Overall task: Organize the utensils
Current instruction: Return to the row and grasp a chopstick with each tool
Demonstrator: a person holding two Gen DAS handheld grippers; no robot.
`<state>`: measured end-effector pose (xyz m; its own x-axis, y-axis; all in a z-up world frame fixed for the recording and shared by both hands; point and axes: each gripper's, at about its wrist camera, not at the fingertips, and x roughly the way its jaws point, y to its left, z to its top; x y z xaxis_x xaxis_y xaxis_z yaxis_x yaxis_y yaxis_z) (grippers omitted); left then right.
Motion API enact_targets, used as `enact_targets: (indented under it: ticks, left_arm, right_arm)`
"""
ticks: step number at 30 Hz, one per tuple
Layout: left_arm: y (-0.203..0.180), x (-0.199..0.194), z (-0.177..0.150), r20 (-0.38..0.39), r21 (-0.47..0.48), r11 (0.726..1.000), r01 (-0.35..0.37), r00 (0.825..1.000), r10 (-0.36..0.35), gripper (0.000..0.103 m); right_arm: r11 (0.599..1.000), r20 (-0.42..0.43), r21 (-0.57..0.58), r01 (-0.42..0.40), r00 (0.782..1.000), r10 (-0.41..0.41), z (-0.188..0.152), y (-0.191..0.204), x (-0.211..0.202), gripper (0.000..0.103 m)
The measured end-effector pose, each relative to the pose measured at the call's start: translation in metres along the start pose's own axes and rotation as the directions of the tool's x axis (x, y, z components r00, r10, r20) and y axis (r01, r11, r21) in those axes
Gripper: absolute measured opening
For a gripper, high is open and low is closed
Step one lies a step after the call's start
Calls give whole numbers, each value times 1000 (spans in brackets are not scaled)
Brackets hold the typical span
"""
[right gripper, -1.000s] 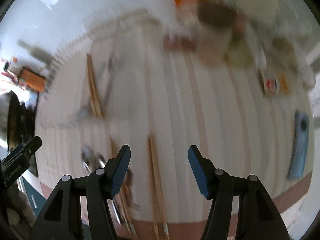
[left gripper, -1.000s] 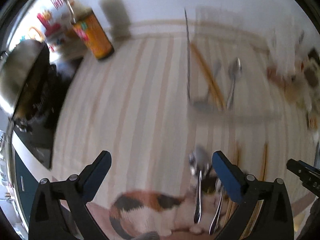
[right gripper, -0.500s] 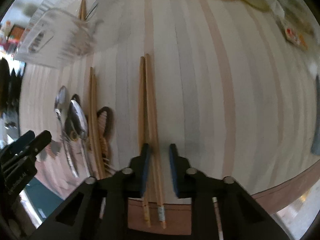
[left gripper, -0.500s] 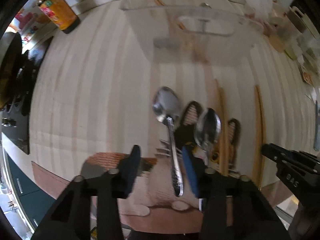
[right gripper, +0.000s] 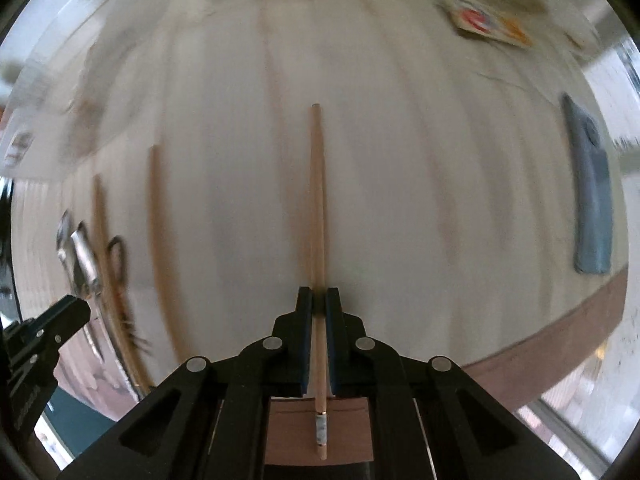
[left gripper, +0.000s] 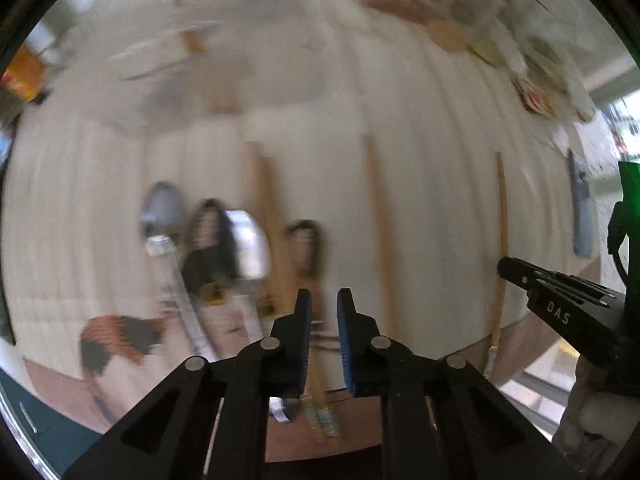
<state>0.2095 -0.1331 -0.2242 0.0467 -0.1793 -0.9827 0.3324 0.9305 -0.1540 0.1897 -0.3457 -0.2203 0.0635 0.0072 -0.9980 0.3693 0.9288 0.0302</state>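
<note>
The right gripper (right gripper: pixel 319 304) is clamped on one wooden chopstick (right gripper: pixel 317 208), its blue pads pressed against the shaft on both sides. The stick runs straight ahead from the jaws over the pale striped tablecloth (right gripper: pixel 420 168), its decorated end poking back between the black arms. Half a second ago two chopsticks lay side by side between these pads; now only one sits there, and its partner (right gripper: pixel 158 232) lies off to the left on the cloth.

The left gripper (left gripper: pixel 321 308) has its pads drawn close with a narrow gap, and the blur leaves it unclear whether they pinch anything. Half a second ago those pads flanked a spoon handle; now they sit over a pair of chopsticks (left gripper: pixel 276 256) further right. The two spoons (left gripper: pixel 248 244) lie just left of that pair on a placemat printed with a calico cat (left gripper: pixel 120 336). The chopsticks are plain light wood with a patterned band near the thick end.

The cloth has a brown border (right gripper: pixel 560 352) at the near table edge. A blue-grey case (right gripper: pixel 592 200) lies at the right, and blurred packets and jars (right gripper: pixel 492 24) crowd the far side.
</note>
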Motion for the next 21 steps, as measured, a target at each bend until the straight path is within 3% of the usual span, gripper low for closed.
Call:
enact_targets:
  ticks: [5, 11, 15, 17, 19, 21]
  left_arm:
    - [-35, 29, 3, -106, 54, 998, 34, 994, -28, 12]
    - [-58, 34, 0, -99, 126, 992, -24, 994, 37, 19]
    - [-69, 33, 1, -85, 143, 988, -53, 994, 66, 19]
    - [-73, 33, 1, -77, 152, 986, -65, 994, 77, 16]
    - [-78, 31, -1, -59, 160, 984, -77, 995, 87, 7]
    - [-75, 30, -13, -53, 167, 984, -62, 996, 72, 7]
  right_arm:
    - [993, -19, 98, -64, 998, 66, 2, -45, 0, 6]
    - [990, -32, 114, -79, 996, 84, -1, -77, 0, 7]
    - [992, -30, 109, -69, 997, 72, -2, -78, 1, 7]
    - [994, -31, 96, -51, 998, 54, -1, -72, -3, 7]
    - [995, -32, 90, -37, 999, 40, 2, -54, -1, 6]
    - [997, -29, 79, -18, 999, 21, 2, -46, 0, 7]
